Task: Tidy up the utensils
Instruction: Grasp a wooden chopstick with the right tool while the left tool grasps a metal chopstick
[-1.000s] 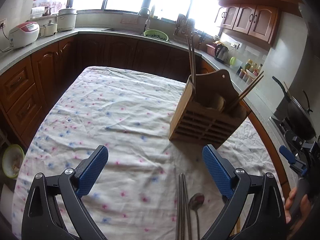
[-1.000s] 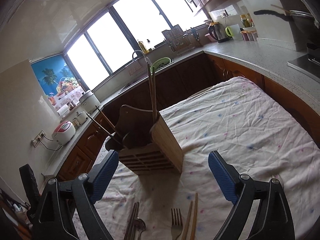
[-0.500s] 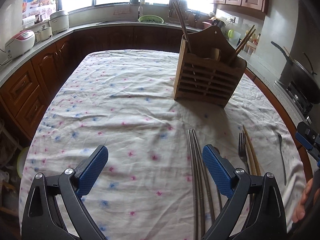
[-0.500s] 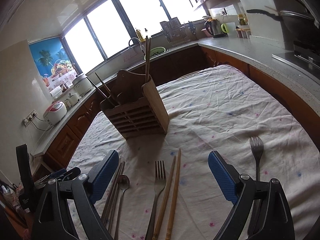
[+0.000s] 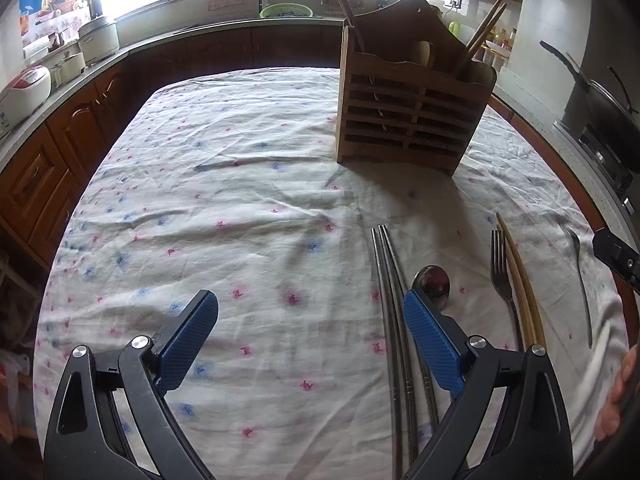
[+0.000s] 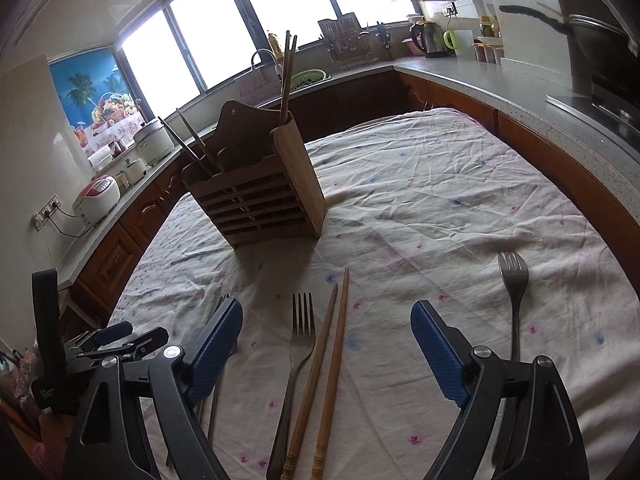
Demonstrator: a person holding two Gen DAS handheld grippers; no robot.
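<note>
A slatted wooden utensil holder (image 5: 412, 116) stands on the flowered tablecloth, with chopsticks sticking out of it; it also shows in the right wrist view (image 6: 260, 200). On the cloth lie metal chopsticks (image 5: 390, 292), a spoon (image 5: 432, 280), a fork (image 5: 502, 276), wooden chopsticks (image 5: 520, 276) and a second fork (image 5: 580, 276). My left gripper (image 5: 310, 324) is open and empty above the cloth, left of the metal chopsticks. My right gripper (image 6: 326, 340) is open and empty over a fork (image 6: 298, 348) and the wooden chopsticks (image 6: 328, 352); the second fork (image 6: 514, 292) lies to its right.
Kitchen counters with wooden cabinets (image 5: 48, 152) wrap around the table. Rice cookers (image 5: 24, 92) stand on the left counter, a wok (image 5: 608, 100) on the stove at right. The left gripper shows at the left edge of the right wrist view (image 6: 104, 340).
Both grippers have pulled back from the holder and tilted down, so more of the utensils lying on the cloth are in view. Both stay open and empty.
</note>
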